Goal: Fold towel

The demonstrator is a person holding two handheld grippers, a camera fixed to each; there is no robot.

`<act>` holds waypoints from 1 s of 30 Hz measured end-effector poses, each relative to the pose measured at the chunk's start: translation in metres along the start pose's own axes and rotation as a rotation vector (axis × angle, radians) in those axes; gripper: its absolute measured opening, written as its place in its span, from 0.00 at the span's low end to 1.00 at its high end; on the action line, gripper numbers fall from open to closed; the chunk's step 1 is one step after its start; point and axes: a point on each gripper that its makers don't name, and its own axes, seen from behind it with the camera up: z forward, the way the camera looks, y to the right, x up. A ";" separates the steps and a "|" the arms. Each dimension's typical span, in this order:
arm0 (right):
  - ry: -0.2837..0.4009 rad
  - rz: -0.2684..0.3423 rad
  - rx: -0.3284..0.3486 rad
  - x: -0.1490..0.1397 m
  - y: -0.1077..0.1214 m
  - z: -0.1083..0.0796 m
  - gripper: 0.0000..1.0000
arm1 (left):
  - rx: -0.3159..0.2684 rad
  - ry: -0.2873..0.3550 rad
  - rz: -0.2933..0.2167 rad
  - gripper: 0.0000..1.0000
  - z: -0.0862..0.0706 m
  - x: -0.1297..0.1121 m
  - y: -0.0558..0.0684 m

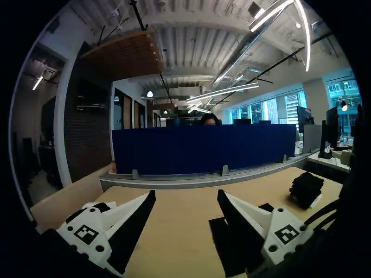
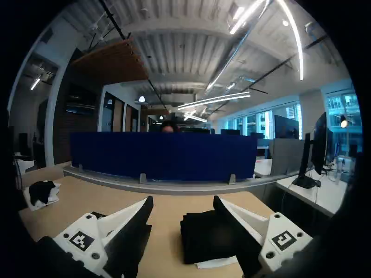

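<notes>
On the pale wooden bench (image 1: 181,231), short of the blue fabric partition (image 1: 204,148): flat black towel (image 1: 217,245) and folded black towel stack (image 2: 204,236). Fingers of left gripper (image 1: 185,192) and right gripper (image 2: 182,198) spread wide, empty. Seemingly pre-grasp; next needs a pinched edge.

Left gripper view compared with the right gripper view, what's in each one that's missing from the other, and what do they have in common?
Left gripper view: a flat black cloth on the table, beneath the left gripper. Right gripper view: a crumpled cloth, black and white, at the far left, plus the right gripper. Shared: the folded black stack, off to the right in the left gripper view and seen between the jaws in the right gripper view; the blue divider; and open jaws.
</notes>
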 end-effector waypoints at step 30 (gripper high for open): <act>-0.425 -0.231 0.539 -0.047 -0.087 -0.038 1.00 | -0.489 -0.345 0.244 0.99 -0.042 -0.047 0.094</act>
